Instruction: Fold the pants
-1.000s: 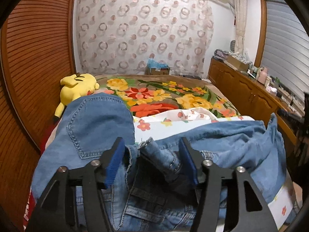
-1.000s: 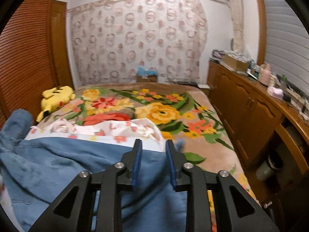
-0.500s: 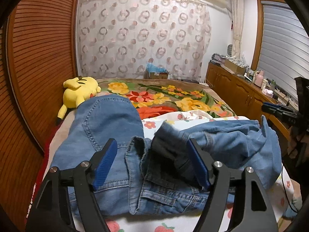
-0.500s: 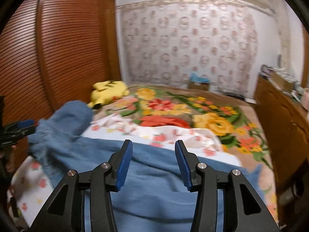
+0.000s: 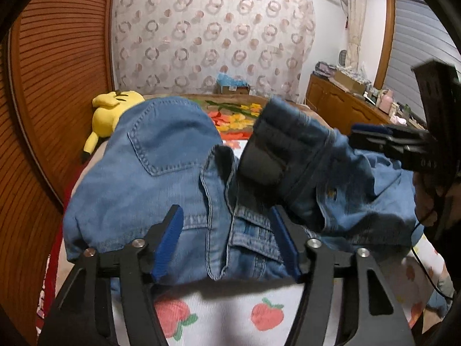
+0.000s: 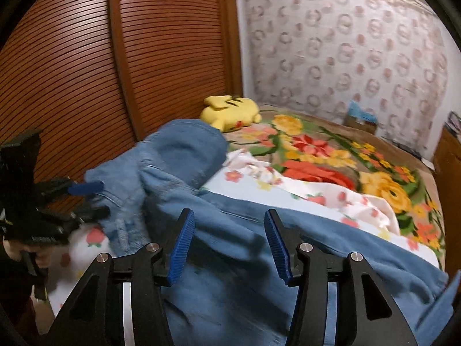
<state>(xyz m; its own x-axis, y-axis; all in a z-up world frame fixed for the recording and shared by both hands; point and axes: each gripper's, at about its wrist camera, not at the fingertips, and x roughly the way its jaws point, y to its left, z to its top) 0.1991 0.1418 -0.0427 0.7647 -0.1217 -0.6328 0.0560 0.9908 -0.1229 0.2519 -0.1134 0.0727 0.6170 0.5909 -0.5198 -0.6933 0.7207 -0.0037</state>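
A bedroom is shown, with a louvred wooden wardrobe [image 6: 72,66] on one side, a ring-patterned curtain [image 5: 213,34] at the far end and a bed [image 6: 331,155] under a flowered blanket. The jeans [image 5: 161,155] are spread across the near end of the bed on a strawberry-print sheet [image 5: 219,314], waistband end nearest the left gripper [image 5: 227,245].

The left gripper is held low over the waistband, with the fly edge lying between its blue pads but not pinched; its jaws stand fairly wide and have just been closing. The right gripper [image 6: 229,243] is held over a trouser leg, nothing being pressed between its pads; its jaws, likewise fairly wide, have just been opening. The placing is judged to suit a regrip: the cloth seems to have been let go so that a fresh hold can be taken for the next fold.

From the left wrist, a back pocket, the open fly and a doubled-over dark fold of denim are shown, along with the right gripper off to the side. From the right wrist, the long run of the leg toward the bed's edge and a yellow plush [image 6: 230,111] are better seen, though the near denim is blurred.
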